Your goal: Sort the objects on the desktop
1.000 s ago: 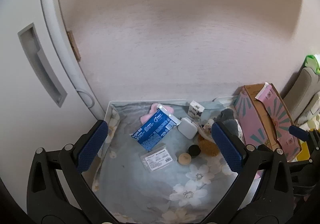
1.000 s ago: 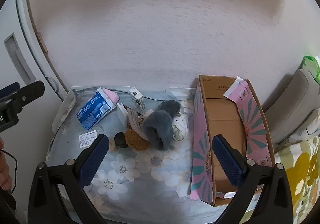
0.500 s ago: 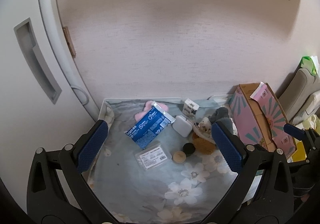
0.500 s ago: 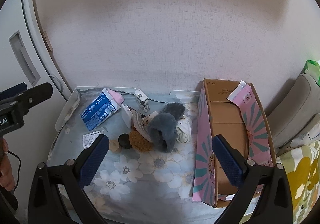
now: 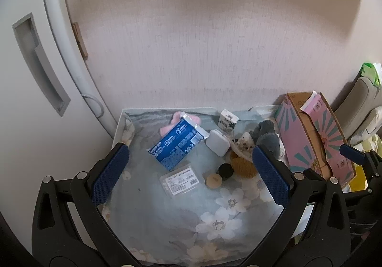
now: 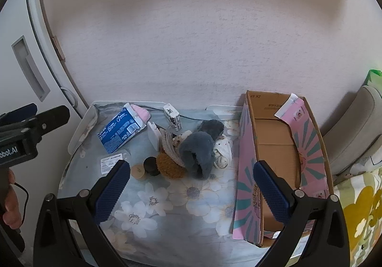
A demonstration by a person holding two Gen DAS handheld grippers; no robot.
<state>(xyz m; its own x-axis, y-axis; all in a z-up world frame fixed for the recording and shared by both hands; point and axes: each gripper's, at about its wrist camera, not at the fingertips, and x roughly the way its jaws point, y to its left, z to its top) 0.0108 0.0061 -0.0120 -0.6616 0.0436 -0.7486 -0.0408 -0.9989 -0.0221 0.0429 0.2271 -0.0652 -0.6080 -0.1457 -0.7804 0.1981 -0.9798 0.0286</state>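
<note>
While both the left tool [image 5: 191,174] and right tool [image 6: 191,185] hover released, one blue packet [image 5: 177,145], two round caps [image 5: 225,170] and one grey slipper [image 6: 198,153] lie ahead on the bench [image 6: 181,224]; one pink box [image 6: 281,162] stands right.

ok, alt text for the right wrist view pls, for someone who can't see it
The open right gripper hovers empty over a floral cloth, where a blue packet, small round lids and a grey fluffy slipper lie clustered near the wall. An open, nearly empty pink cardboard box stands to the right; the left gripper shows at the left edge.
</note>
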